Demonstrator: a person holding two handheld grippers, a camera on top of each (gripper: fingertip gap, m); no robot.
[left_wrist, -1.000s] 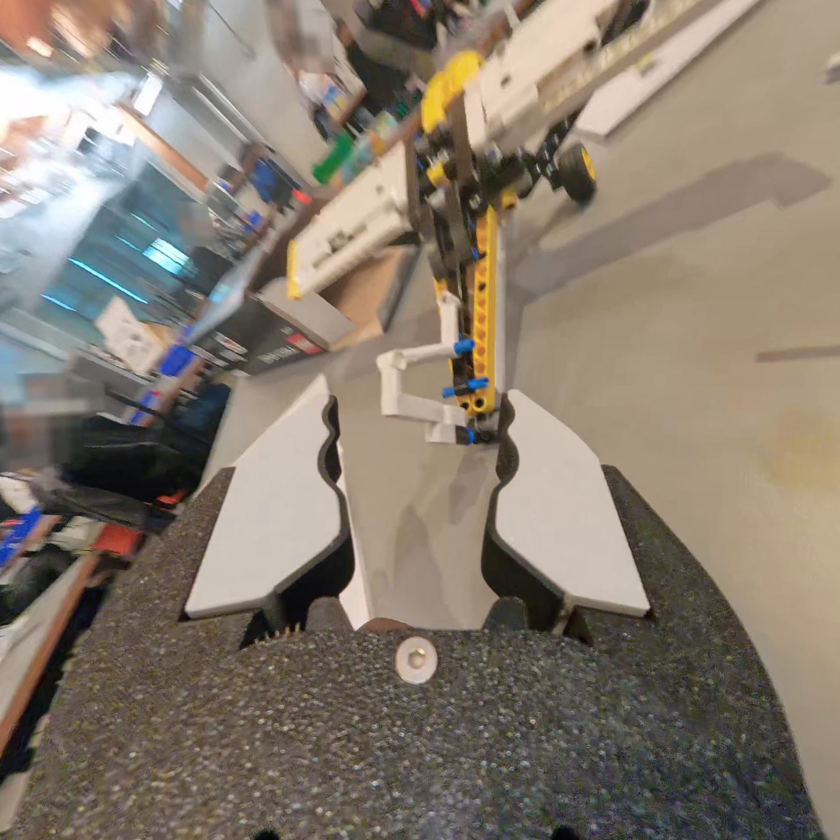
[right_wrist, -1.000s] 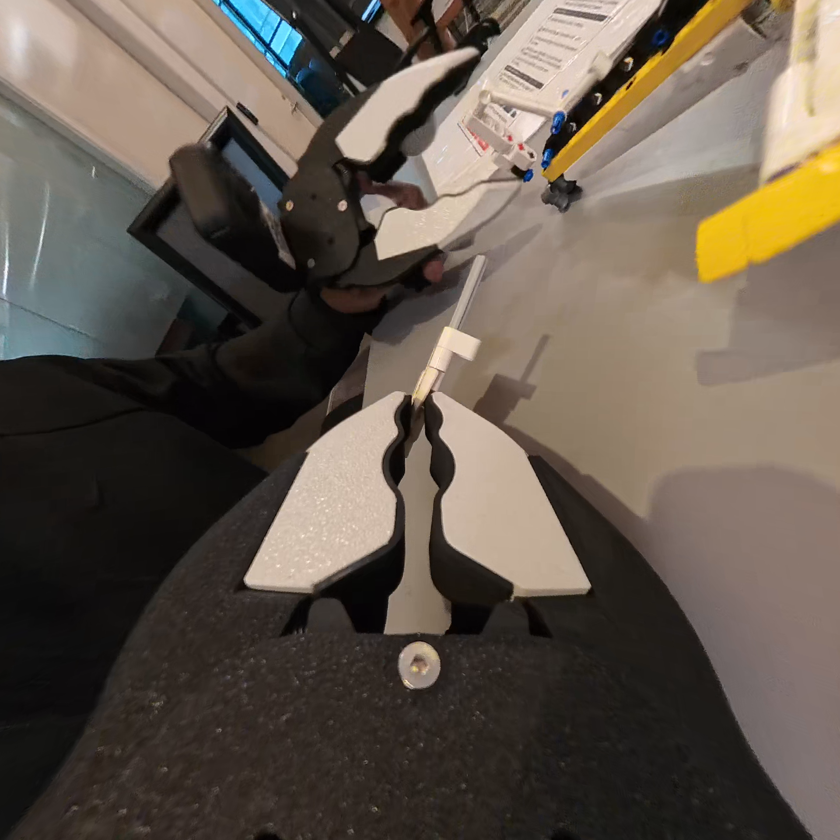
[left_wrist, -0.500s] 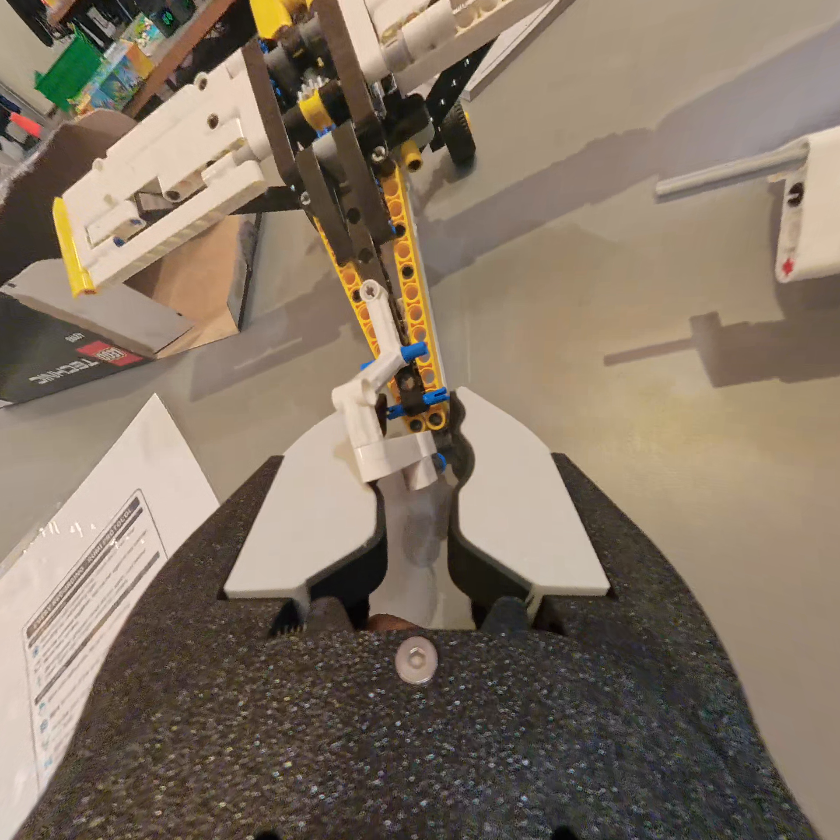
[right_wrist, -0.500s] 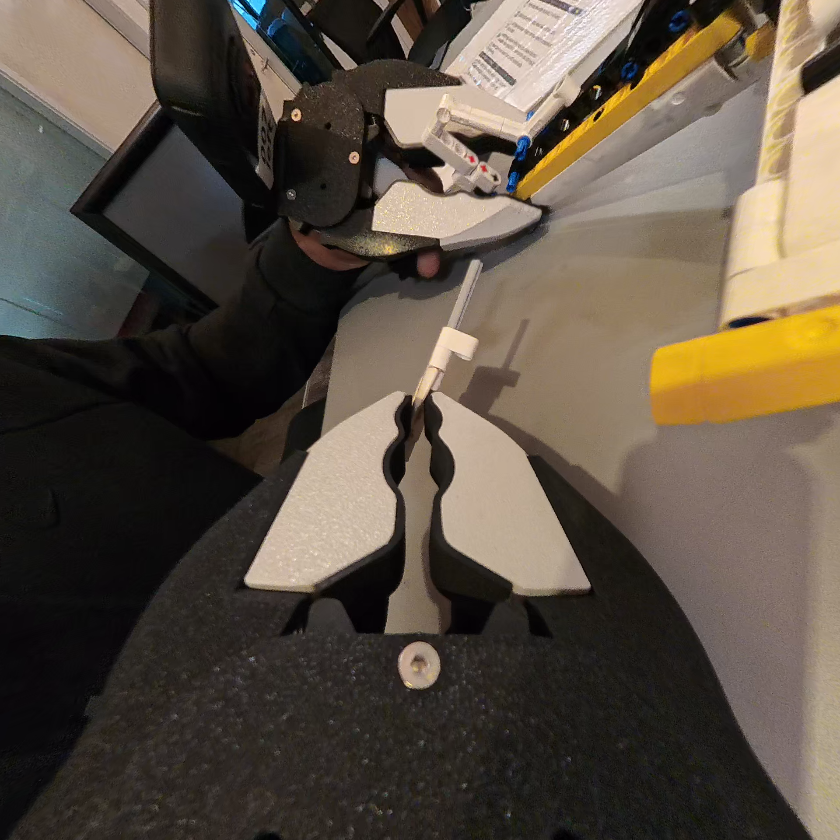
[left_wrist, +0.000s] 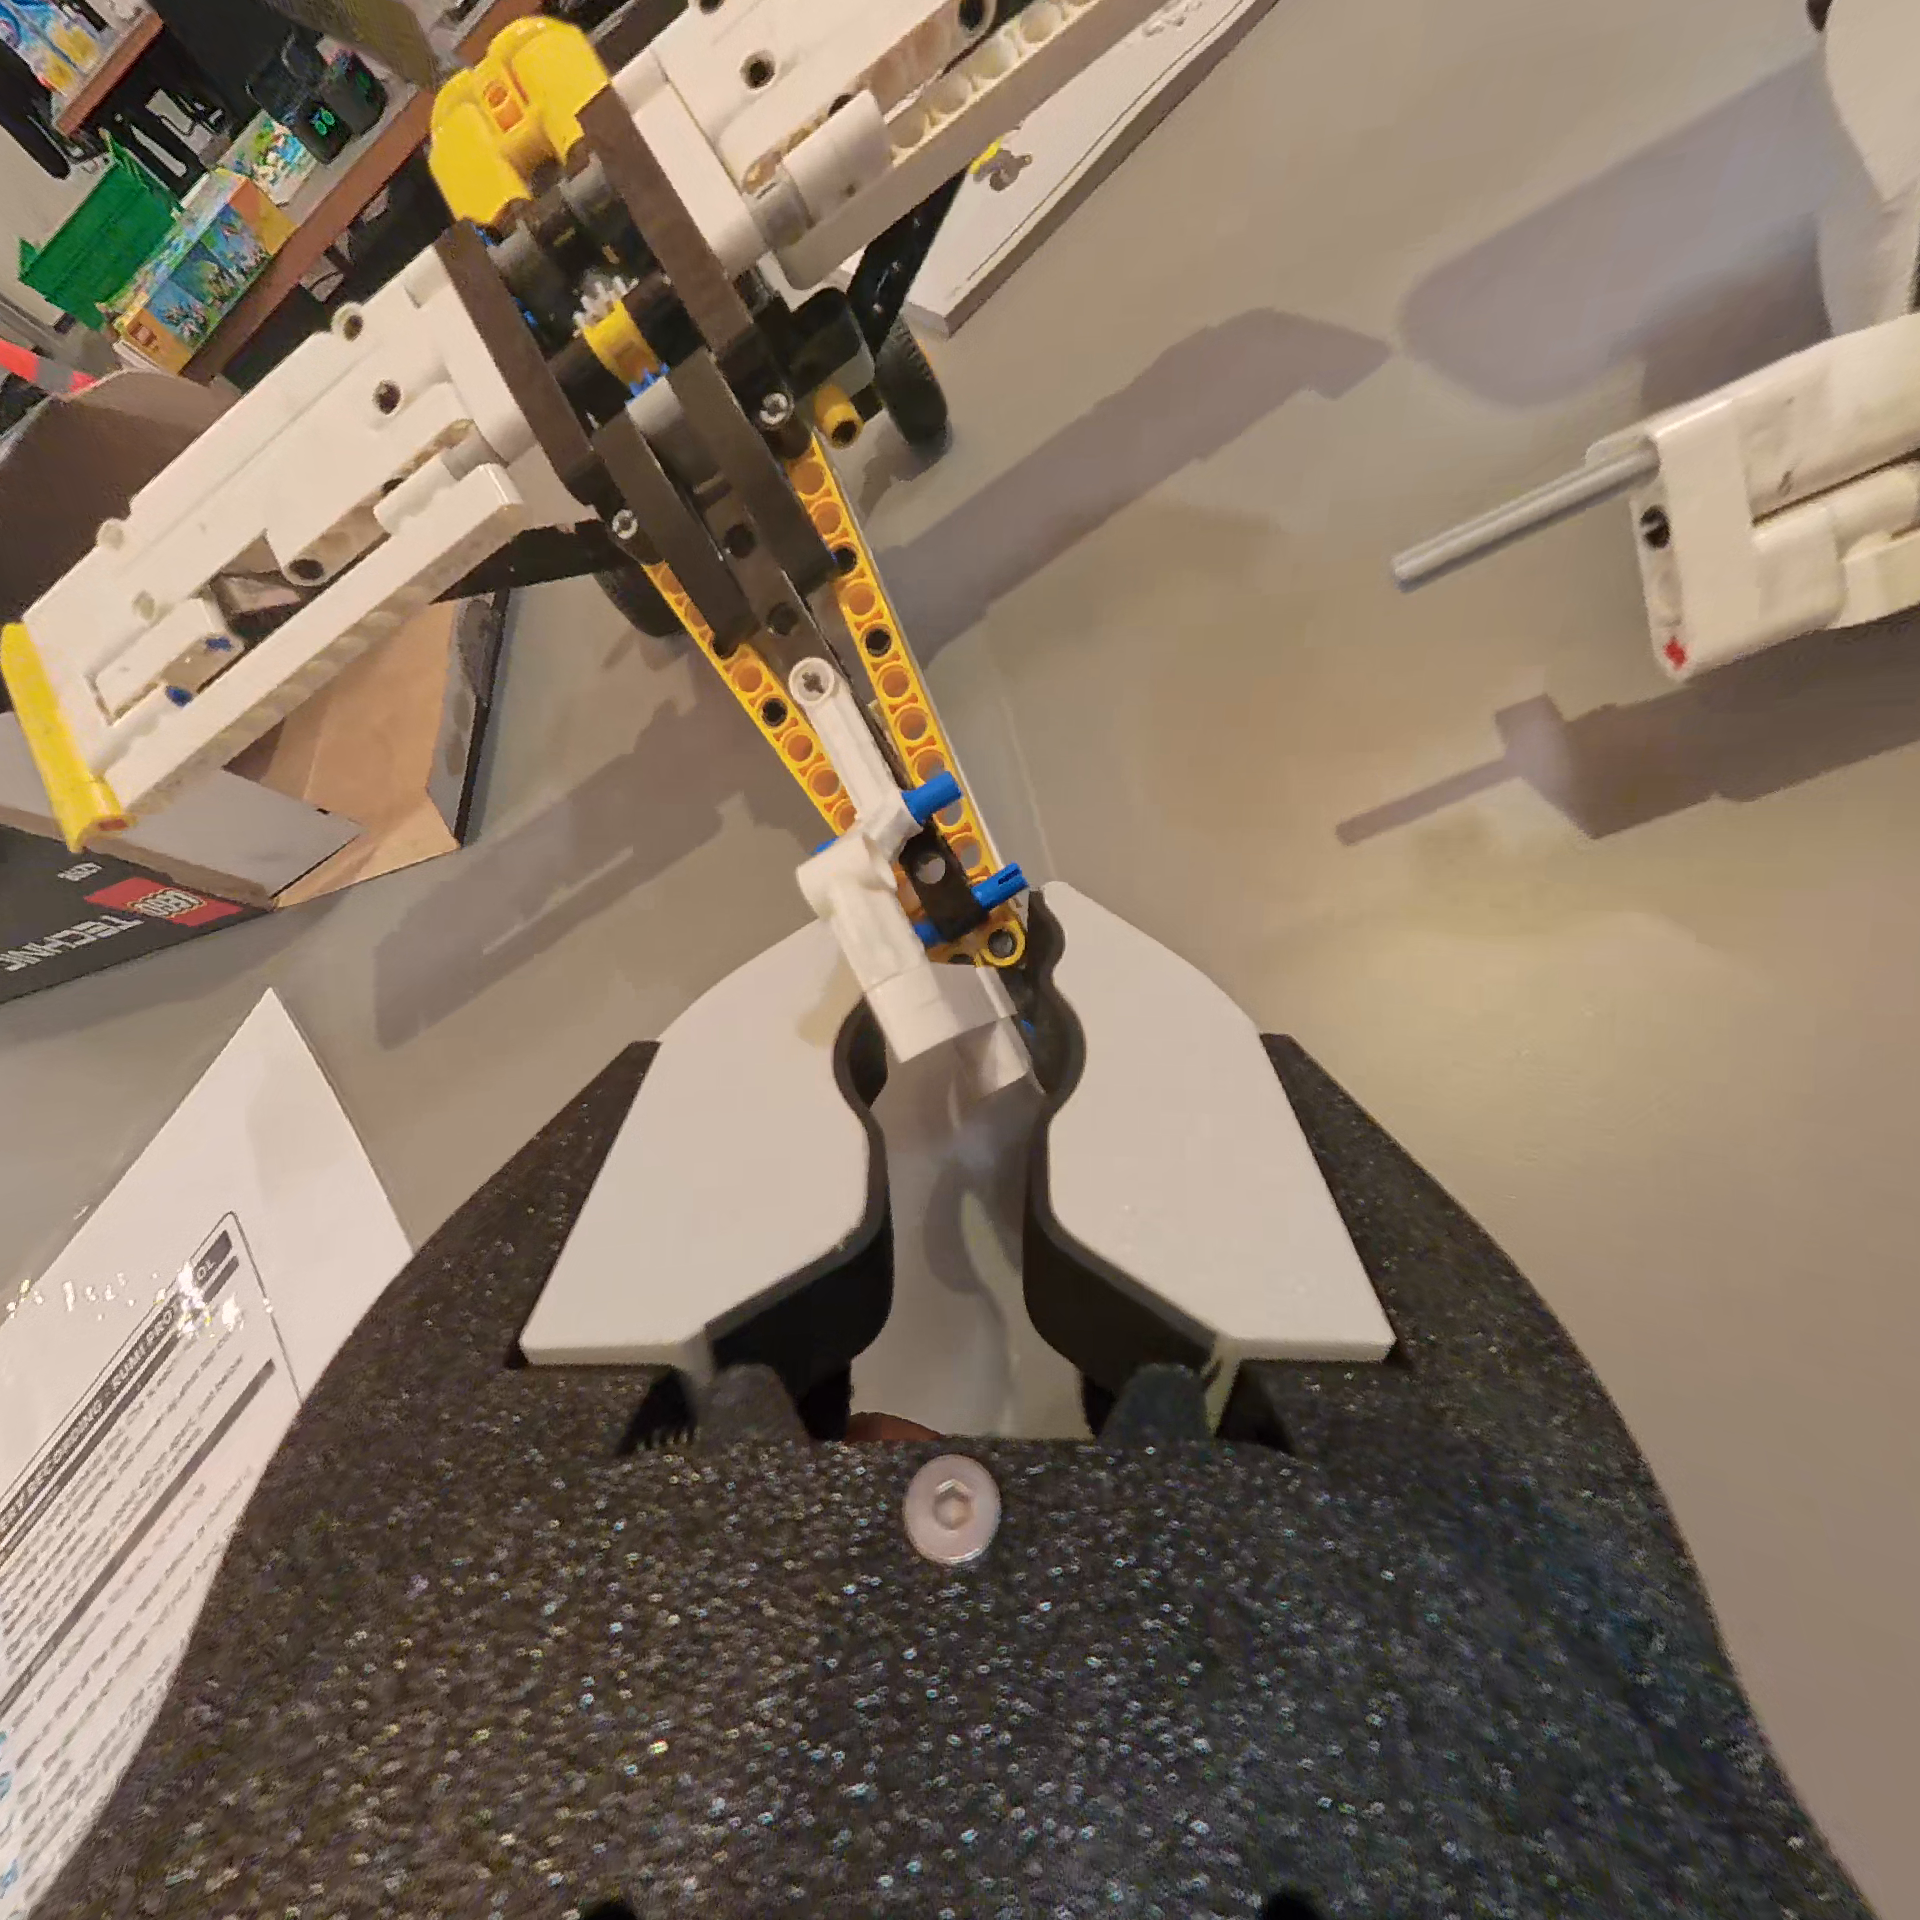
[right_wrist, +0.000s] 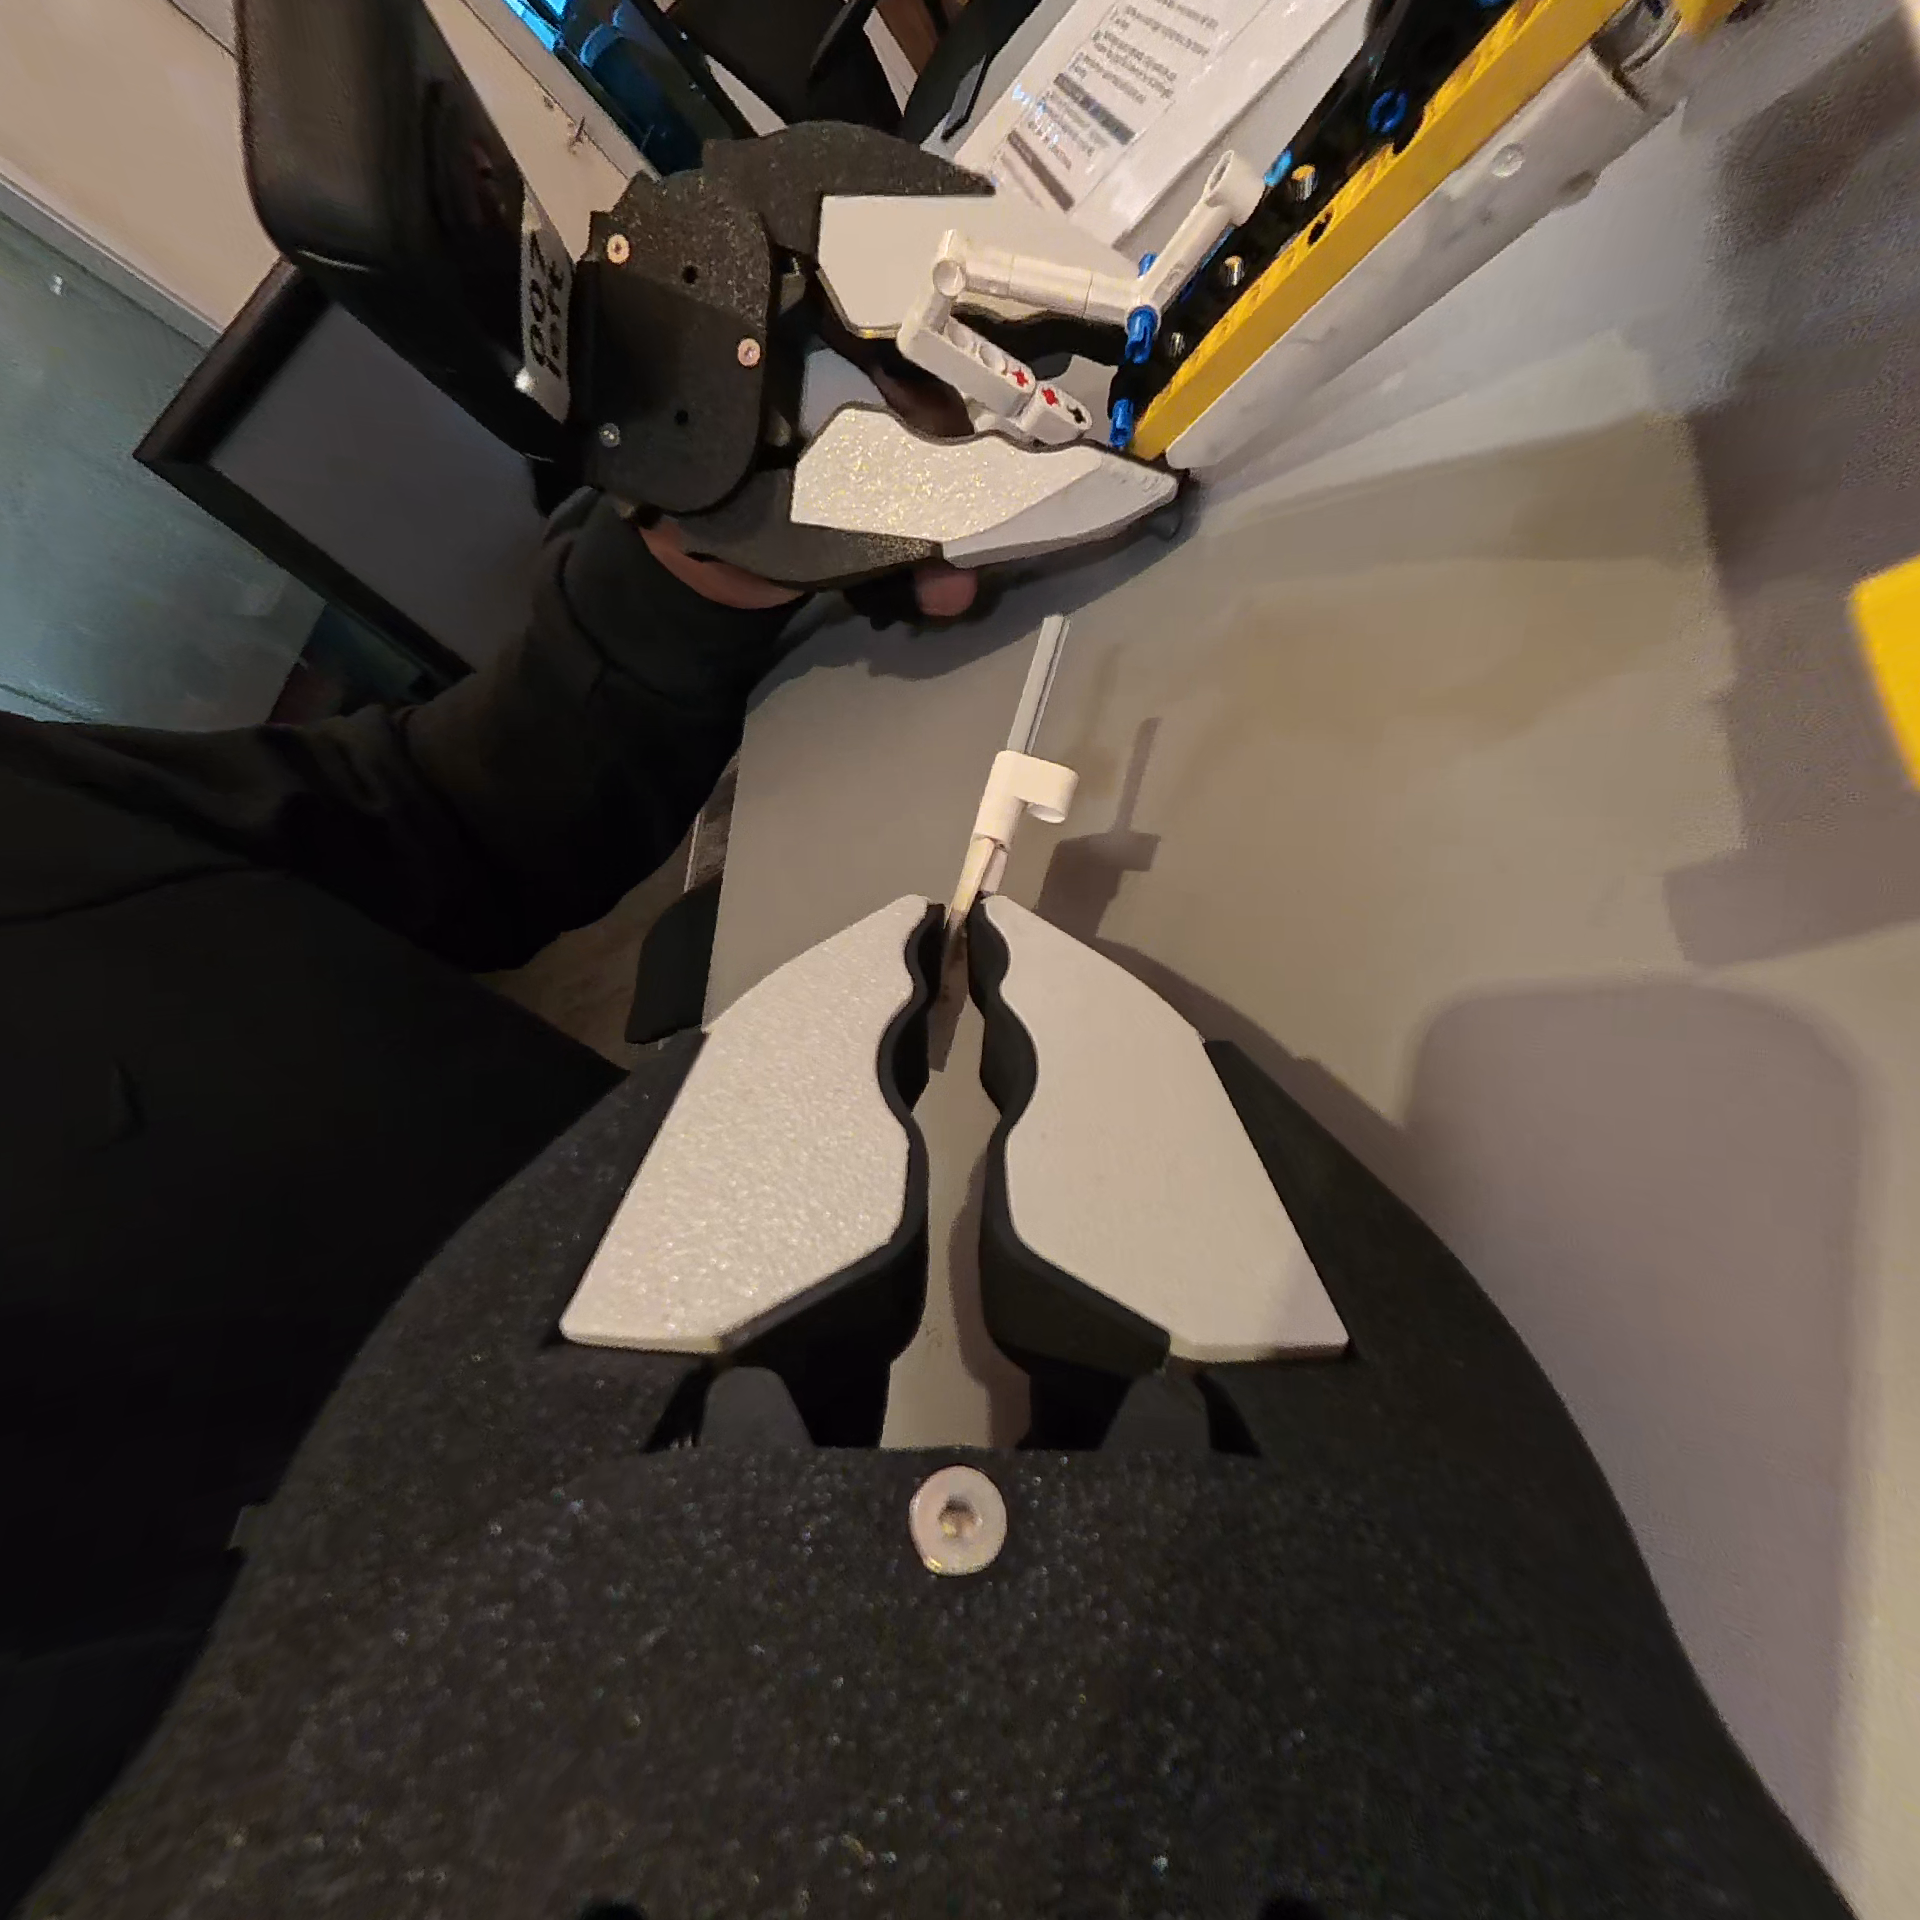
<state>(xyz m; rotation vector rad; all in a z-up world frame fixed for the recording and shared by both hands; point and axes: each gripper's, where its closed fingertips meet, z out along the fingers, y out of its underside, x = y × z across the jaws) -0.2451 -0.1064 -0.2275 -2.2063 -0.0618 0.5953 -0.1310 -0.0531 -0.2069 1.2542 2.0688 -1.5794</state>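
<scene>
The left hand-held gripper (left_wrist: 961, 1013) is clamped on the white connector arm (left_wrist: 896, 966) at the tip of a toy model's yellow beam (left_wrist: 894, 717), over the grey tabletop (left_wrist: 1455, 1039). The right hand-held gripper (right_wrist: 954, 920) pinches a thin grey axle (right_wrist: 1042, 675) carrying a white connector (right_wrist: 1023, 795). These look like light, rigid, smooth plastic, best held squarely across flat faces, since pinned joints could pop apart.

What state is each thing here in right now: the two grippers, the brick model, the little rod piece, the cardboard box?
Left gripper: closed on the model's white connector.
Right gripper: shut on a grey axle with a white connector.
Brick model: part-built, standing on the table.
Cardboard box: open.
</scene>
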